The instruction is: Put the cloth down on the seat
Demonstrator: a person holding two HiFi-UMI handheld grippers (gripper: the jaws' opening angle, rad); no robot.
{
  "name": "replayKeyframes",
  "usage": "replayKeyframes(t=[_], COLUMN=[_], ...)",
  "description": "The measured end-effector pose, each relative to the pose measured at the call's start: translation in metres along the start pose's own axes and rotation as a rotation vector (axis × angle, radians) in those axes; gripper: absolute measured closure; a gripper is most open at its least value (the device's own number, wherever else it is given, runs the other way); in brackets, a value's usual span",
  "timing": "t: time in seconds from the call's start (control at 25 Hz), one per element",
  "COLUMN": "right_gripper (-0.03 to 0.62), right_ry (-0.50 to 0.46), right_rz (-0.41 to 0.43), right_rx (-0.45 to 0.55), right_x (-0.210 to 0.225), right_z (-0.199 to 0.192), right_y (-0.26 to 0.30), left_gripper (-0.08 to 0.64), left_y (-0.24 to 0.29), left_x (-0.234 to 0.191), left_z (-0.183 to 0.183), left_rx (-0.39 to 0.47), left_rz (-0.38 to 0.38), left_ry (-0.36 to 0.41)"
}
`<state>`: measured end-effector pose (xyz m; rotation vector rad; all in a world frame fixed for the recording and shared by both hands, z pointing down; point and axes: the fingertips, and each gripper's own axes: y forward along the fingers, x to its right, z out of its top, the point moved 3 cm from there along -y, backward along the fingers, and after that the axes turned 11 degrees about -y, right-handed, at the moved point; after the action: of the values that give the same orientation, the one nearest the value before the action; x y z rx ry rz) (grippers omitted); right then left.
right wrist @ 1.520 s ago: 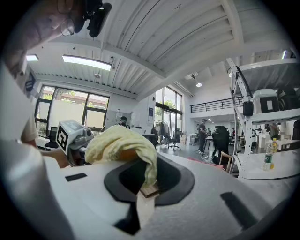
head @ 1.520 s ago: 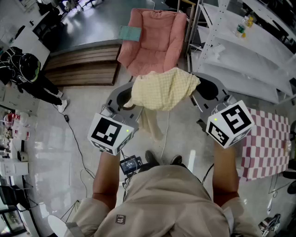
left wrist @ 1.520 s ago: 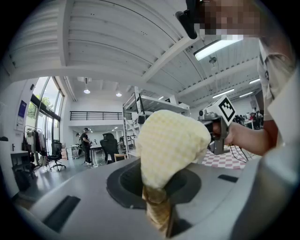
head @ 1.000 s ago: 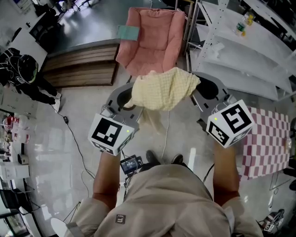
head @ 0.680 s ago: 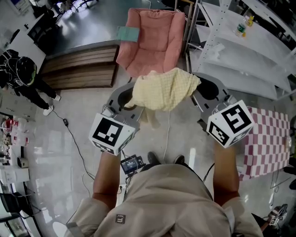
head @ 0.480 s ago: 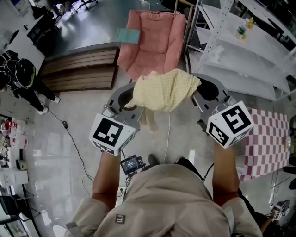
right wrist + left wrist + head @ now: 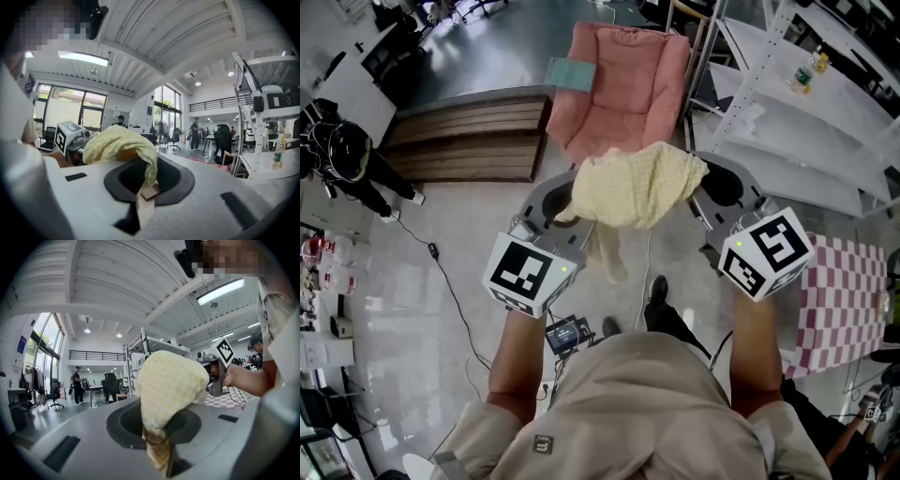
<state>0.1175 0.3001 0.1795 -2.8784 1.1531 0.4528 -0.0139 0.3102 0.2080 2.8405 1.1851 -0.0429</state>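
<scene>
Left gripper (image 7: 160, 456): jaws narrow, pinching cloth (image 7: 637, 183) corner. Your bite there looks thin; pull grippers apart and it slips out. Cloth slung mid-air between both grippers, near side of pink armchair (image 7: 614, 112), not on seat yet. Loose tail hangs low at centre and can catch chair's front edge. Right gripper (image 7: 145, 197): jaws narrow, nipping other edge. Release unevenly and cloth slides to floor.

Open-plan lab hall: metal shelving (image 7: 787, 141), office chairs (image 7: 111, 387), mezzanine railing (image 7: 96, 355).
</scene>
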Motion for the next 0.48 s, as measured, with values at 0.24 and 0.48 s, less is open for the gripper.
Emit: replayKeyframes(t=[0.24,0.48], right_gripper=[0.566,0.566], right_ry=[0.061,0.078], right_rz=[0.080,0.156], right_rx=[0.044,0.064], right_x=[0.025,0.070], right_z=[-0.012,-0.025], right_y=[0.045,0.097], left_gripper=[0.498,0.498], left_y=[0.021,0.062], left_x=[-0.036,-0.076], left_z=[-0.007,-0.007], left_rx=[-0.012,-0.036], left_rz=[0.066,0.143], left_ry=[0.007,0.006])
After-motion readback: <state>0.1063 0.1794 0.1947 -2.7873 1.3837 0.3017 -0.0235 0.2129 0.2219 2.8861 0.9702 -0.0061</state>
